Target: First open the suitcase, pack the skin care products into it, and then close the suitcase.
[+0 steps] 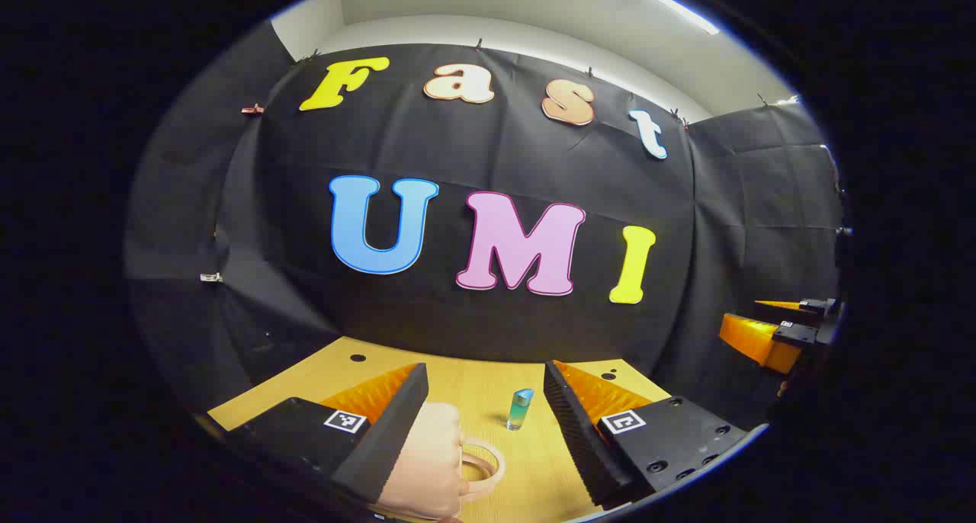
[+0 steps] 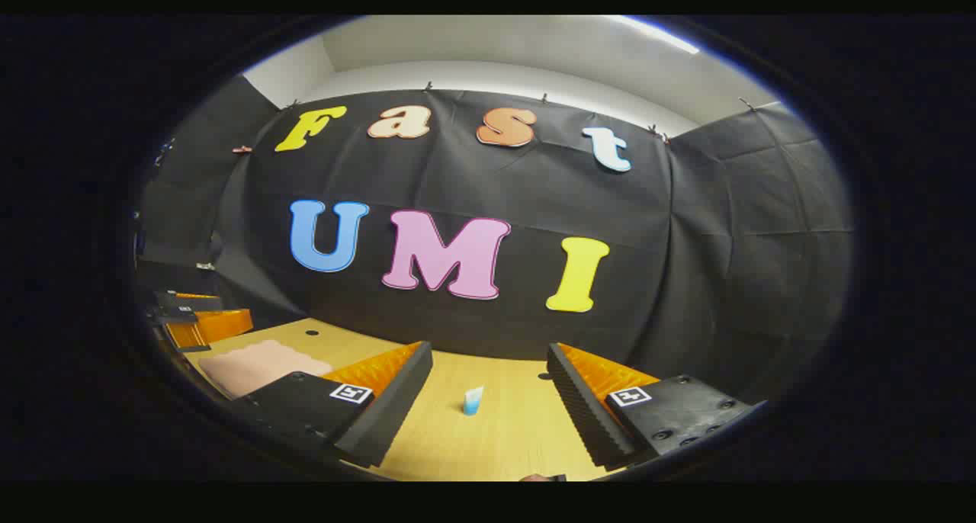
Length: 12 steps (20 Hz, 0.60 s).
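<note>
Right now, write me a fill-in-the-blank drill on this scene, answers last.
1. The small blue-green bottle stands ____ on the wooden table.
2. The pink suitcase with a loop handle is ____.
3. The left hand-held gripper has its jaws ____.
4. The right hand-held gripper grips ____.

Answers: upright; closed; open; nothing

1. Your bench [image 1: 488, 389] looks like light wood laminate, smooth with a soft sheen.
2. The suitcase [image 1: 427, 462] in front of your left gripper [image 1: 486, 401] has a smooth, matt pink shell that looks like plastic; its handle [image 1: 488, 466] is glossier.
3. The small bottle [image 1: 520, 409] looks like clear glossy glass or plastic, cannot tell which.
4. In your right gripper view the tube [image 2: 473, 401] looks like soft, slightly shiny plastic.
5. Your fingers [image 2: 587, 409] carry ribbed, rough, matt pads.
6. The booth wall [image 2: 686, 226] is matt, creased cloth.
</note>
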Available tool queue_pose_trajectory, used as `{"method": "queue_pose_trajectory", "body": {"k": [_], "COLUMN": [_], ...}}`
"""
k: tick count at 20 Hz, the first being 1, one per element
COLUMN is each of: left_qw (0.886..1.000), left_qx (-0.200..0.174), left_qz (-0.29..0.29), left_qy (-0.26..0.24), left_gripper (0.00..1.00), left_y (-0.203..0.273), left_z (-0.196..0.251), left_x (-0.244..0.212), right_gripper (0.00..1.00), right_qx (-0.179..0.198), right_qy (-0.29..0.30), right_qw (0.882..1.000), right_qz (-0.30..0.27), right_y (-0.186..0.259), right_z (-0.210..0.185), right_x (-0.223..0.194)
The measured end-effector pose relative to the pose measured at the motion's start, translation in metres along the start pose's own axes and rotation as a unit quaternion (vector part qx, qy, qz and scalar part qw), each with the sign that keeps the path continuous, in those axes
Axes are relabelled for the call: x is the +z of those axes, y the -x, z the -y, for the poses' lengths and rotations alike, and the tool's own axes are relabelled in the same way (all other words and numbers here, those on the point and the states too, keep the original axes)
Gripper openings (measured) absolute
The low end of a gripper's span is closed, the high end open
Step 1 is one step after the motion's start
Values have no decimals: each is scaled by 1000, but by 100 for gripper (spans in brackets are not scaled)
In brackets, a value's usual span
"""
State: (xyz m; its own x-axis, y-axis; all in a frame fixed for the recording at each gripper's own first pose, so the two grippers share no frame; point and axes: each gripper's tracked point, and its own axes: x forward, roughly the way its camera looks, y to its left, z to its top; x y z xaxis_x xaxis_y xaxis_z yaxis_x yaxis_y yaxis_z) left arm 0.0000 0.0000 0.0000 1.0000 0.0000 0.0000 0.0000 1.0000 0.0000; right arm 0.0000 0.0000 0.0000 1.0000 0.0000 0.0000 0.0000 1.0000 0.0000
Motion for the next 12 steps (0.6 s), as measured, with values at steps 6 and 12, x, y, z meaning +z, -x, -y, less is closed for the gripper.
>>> {"method": "queue_pose_trajectory", "body": {"k": [6, 12], "left_qw": [999, 998], "left_qx": [-39, -57], "left_qz": [-3, -20], "left_qy": [-6, -11], "left_gripper": [96, 96], "left_y": [-11, -9], "left_z": [27, 41], "left_x": [-4, -24], "right_gripper": [96, 94], "right_qx": [-12, -10], "right_qy": [32, 36], "right_qw": [999, 999], "right_qz": [15, 8], "right_y": [5, 4], "right_z": [7, 6], "right_x": [11, 8]}}
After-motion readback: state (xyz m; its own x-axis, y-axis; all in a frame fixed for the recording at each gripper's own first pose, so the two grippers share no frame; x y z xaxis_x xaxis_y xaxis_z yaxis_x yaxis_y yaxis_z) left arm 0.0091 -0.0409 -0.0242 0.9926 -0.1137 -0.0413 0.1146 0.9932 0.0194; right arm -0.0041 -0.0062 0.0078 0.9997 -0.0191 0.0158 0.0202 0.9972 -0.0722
